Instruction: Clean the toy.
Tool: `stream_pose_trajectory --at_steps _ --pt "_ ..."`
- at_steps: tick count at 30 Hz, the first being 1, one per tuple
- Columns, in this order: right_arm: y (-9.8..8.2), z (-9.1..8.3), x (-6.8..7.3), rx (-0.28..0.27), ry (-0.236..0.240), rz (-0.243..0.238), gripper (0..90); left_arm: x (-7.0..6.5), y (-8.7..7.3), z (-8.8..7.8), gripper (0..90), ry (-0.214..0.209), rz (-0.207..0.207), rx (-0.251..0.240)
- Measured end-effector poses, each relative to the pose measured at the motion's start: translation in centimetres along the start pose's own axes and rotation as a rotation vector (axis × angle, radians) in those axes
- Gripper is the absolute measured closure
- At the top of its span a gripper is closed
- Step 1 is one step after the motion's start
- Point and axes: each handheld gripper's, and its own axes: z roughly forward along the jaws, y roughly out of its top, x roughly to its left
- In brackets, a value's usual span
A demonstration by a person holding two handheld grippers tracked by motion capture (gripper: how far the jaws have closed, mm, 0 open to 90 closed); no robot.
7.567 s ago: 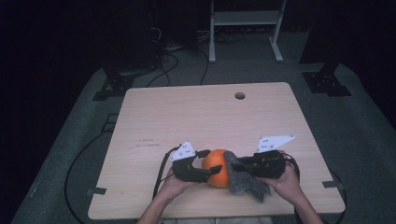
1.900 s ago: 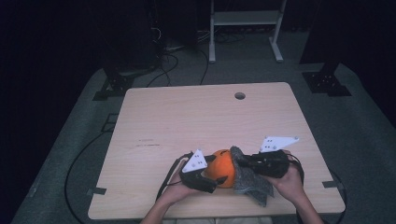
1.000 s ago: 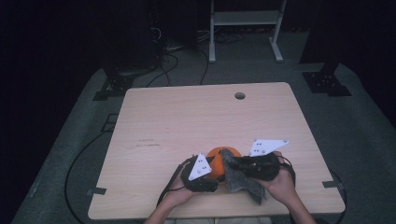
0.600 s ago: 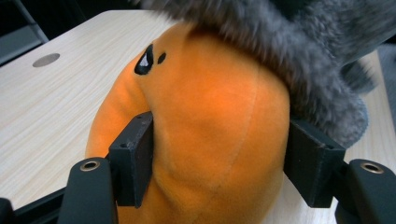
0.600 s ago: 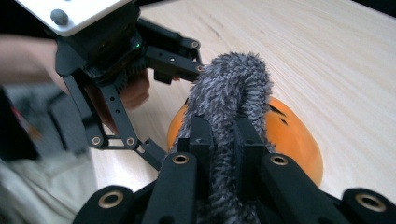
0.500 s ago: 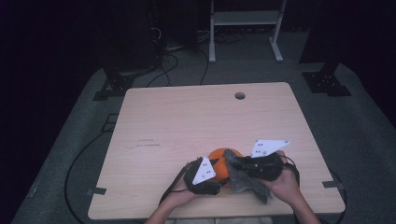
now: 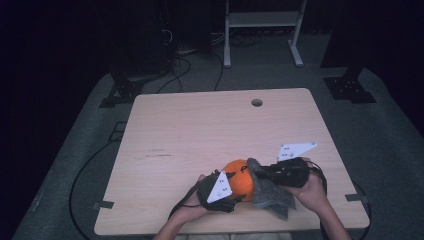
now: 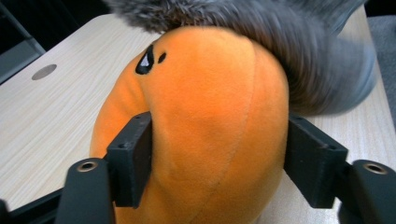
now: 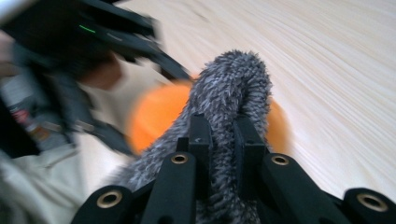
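A round orange plush [image 7: 239, 175] with a small black mark lies near the table's front edge. My left gripper [image 7: 238, 190] reaches it from the front left; in the left gripper view both pads [image 8: 135, 158] touch the plush [image 8: 210, 116] on its sides. Its jaws have just been opening a little with the plush between them. A grey furry cloth [image 7: 272, 195] drapes over the plush's right side. My right gripper [image 7: 261, 172] is shut on a fold of this cloth [image 9: 233, 79], with the plush [image 9: 154, 116] blurred behind it.
The light wooden table [image 7: 200, 130] has a cable hole [image 7: 257, 102] near its far edge. On the dark floor behind it lie cables [image 7: 185, 55] and the white feet of a stand [image 7: 260, 20]. Both forearms enter from the bottom.
My right gripper has shifted slightly to the right with the grey cloth, which now lies against the plush's right side. The left hand has stayed in place on the plush.
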Motion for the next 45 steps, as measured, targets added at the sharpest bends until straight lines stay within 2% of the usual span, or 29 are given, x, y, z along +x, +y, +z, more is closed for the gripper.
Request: stream_pose_trajectory --at_steps 1,2,3,5,8,9,10,13,16,17,19,21,22,24,27,29,32,35,36,37,38,40,41,43,44,45 --pt "-0.5 -0.2 -0.5 0.011 -0.022 0.015 80.0 0.2 0.1 0.0 25.0 0.008 -0.021 -0.002" --pt "-0.9 -0.3 -0.7 0.019 -0.019 0.029 80.1 0.3 0.2 0.2 21.4 0.008 -0.053 -0.007" --pt "-1.3 -0.3 -0.8 0.018 0.014 0.047 80.2 0.3 0.2 0.2 18.5 0.005 -0.055 -0.002" --pt "-1.0 -0.2 -0.4 0.034 0.041 0.028 80.2 0.0 0.1 0.3 19.3 0.0 -0.025 0.0" --pt "0.3 -0.2 0.9 0.039 0.081 -0.039 80.3 -0.6 0.2 0.1 26.5 -0.01 0.068 0.024" --pt "0.7 0.0 1.5 0.049 0.08 -0.063 80.3 -0.9 0.3 0.1 27.5 -0.009 0.101 0.037" --pt "1.0 0.3 2.0 0.058 0.07 -0.086 80.3 -1.0 0.3 0.1 27.8 -0.007 0.118 0.043" --pt "1.2 0.6 2.0 0.051 0.062 -0.081 80.4 -1.1 0.1 0.0 28.8 -0.003 0.139 0.04" --pt "0.6 0.5 0.6 0.04 0.031 -0.037 80.1 -0.9 -0.1 0.0 30.2 0.007 0.153 0.036" --pt "0.2 0.5 0.1 0.042 0.016 -0.021 80.1 -0.7 -0.2 0.0 30.4 0.005 0.133 0.031" --pt "-0.7 0.3 -1.0 0.026 0.023 0.034 80.2 -0.3 -0.4 -0.1 30.4 -0.001 0.091 0.015" --pt "-1.6 0.3 -1.8 0.038 0.001 0.068 80.3 0.4 -0.7 -0.3 30.5 -0.011 0.032 0.0" --pt "-1.9 0.3 -1.9 0.034 0.004 0.086 80.3 0.7 -0.8 -0.4 30.5 -0.012 0.0 -0.007" --pt "-1.9 0.1 -1.8 0.002 0.049 0.11 80.5 1.0 -0.9 -0.4 30.7 -0.014 -0.016 -0.009" --pt "-1.1 0.0 -0.8 -0.04 0.125 0.07 80.5 1.1 -0.9 -0.5 30.9 -0.003 -0.027 -0.005" --pt "-1.0 0.4 -0.8 -0.03 0.108 0.07 80.5 1.4 -1.0 -0.6 31.2 -0.003 -0.049 -0.007" --pt "-2.0 0.8 -2.0 -0.015 0.094 0.132 80.5 2.1 -1.4 -0.8 31.3 -0.016 -0.113 -0.028" --pt "-2.9 1.0 -2.6 0.034 0.062 0.158 80.4 2.3 -1.5 -0.9 31.3 -0.018 -0.134 -0.031" --pt "-2.9 0.9 -2.6 0.032 0.064 0.162 80.4 2.3 -1.5 -0.9 31.3 -0.019 -0.137 -0.029" --pt "-2.8 0.6 -2.5 0.012 0.075 0.163 80.5 2.3 -1.5 -0.9 31.3 -0.018 -0.142 -0.028" --pt "-2.3 0.3 -2.0 -0.023 0.093 0.143 80.5 2.2 -1.5 -0.8 31.3 -0.014 -0.144 -0.03" --pt "-1.6 0.1 -1.3 -0.074 0.137 0.106 80.5 1.8 -1.2 -0.6 31.4 -0.004 -0.112 -0.022" --pt "-1.3 0.2 -0.9 -0.077 0.142 0.087 80.4 1.7 -1.1 -0.6 31.6 0.002 -0.11 -0.018" --pt "-1.3 0.7 -0.9 -0.043 0.109 0.075 80.3 2.1 -1.3 -0.7 31.9 0.001 -0.148 -0.032" --pt "-1.6 0.8 -1.4 -0.047 0.113 0.096 80.3 2.4 -1.5 -0.8 32.0 -0.002 -0.183 -0.043" --pt "-1.9 0.8 -1.8 -0.032 0.094 0.116 80.3 2.7 -1.6 -0.8 32.2 -0.002 -0.227 -0.054"
